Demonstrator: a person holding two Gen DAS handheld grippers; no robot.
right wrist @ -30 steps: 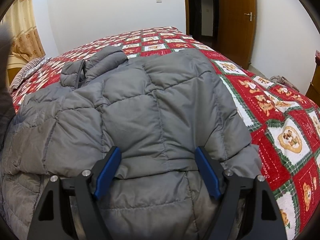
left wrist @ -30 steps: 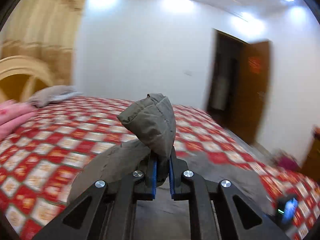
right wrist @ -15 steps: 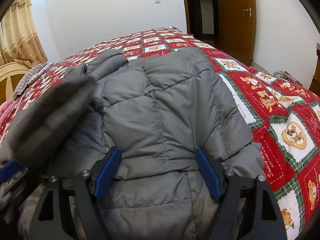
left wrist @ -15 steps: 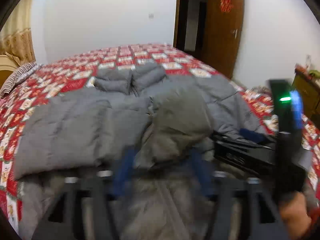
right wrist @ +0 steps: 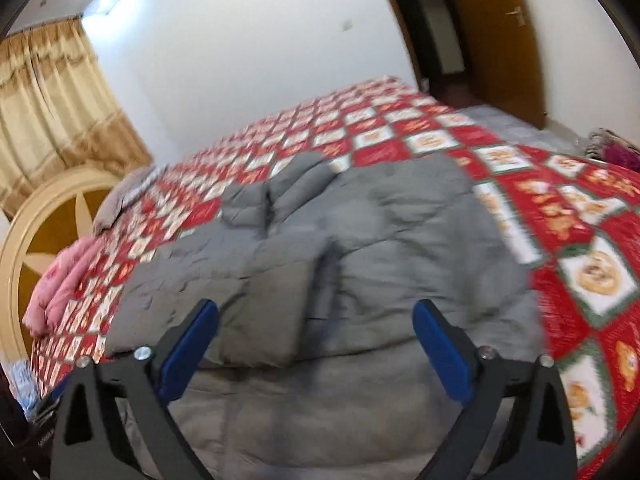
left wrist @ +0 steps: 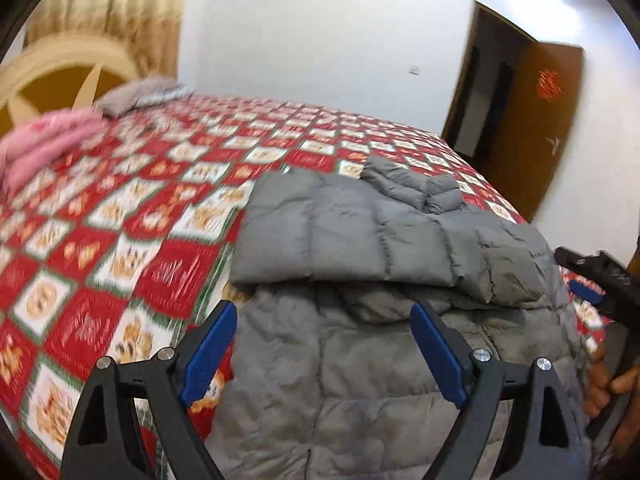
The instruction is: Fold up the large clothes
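One grey jacket, one bed, two pillows

Red paper ornament on brown door, characters blurred, no text readable anywhere

Red checkered bedspread over bed; pink pillow near cream headboard; beige curtain; brown door ajar.

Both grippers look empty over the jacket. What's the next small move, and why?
Probably lower the open left gripper onto the gray jacket's near hem to fold it up: one sleeve already lies across the body, and the right gripper is open too.
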